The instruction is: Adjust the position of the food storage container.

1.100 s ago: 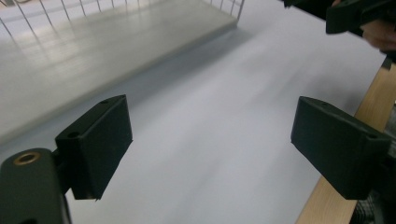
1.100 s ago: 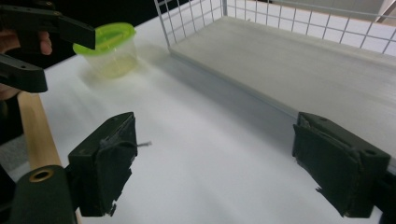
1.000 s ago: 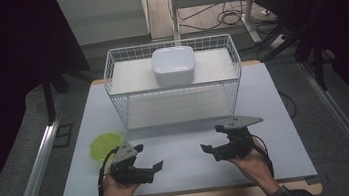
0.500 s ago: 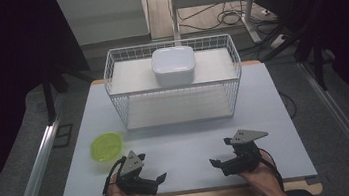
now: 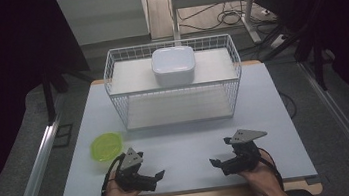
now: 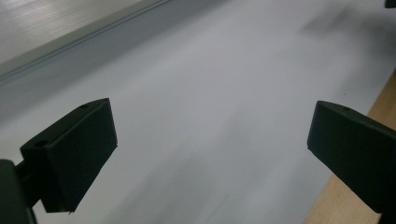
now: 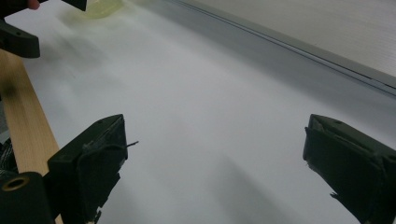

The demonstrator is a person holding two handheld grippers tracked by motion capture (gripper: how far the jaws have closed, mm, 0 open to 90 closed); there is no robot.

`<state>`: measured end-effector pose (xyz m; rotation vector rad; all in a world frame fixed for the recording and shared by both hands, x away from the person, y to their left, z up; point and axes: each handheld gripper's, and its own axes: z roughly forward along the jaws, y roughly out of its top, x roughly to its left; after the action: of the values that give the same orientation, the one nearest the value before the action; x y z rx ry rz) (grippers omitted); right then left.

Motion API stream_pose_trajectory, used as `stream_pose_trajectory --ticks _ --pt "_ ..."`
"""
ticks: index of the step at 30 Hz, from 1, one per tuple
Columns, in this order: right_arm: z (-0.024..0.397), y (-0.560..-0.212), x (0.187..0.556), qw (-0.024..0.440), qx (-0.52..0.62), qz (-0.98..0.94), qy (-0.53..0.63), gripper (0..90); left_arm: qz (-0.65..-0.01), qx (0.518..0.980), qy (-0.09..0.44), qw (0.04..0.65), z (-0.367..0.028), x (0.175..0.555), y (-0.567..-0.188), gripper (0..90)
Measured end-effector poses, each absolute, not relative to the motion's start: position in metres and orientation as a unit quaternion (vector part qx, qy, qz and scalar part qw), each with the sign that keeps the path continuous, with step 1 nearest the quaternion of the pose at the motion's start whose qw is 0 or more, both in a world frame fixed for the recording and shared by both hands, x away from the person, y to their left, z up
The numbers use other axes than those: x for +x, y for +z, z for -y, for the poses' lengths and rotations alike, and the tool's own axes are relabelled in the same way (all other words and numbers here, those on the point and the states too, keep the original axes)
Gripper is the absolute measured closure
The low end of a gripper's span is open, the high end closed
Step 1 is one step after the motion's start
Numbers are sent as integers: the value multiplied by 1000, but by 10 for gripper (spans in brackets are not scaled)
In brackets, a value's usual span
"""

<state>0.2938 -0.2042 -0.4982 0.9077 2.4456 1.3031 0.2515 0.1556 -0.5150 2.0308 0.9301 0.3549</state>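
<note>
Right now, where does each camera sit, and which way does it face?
High view: above the table's near side, looking forward and down on the table, wire basket, white container, green lid, both hands.
Left gripper view: on the left gripper, open jaws over tabletop.
Right gripper view: on the right gripper, open; shares the green lid with the high view.
</note>
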Motion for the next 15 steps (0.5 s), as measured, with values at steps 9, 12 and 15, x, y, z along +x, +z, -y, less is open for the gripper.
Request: stream_pose_trajectory --ticks 9,12,15 --pt "204 -500 295 108 310 -836 439 80 -386 796 159 438 -171 257 -498 265" --pt "203 -500 294 107 309 -838 437 84 -398 785 159 447 -183 261 -491 460" --pt "201 -502 295 103 308 -841 434 91 -419 779 173 434 -200 271 -484 634"
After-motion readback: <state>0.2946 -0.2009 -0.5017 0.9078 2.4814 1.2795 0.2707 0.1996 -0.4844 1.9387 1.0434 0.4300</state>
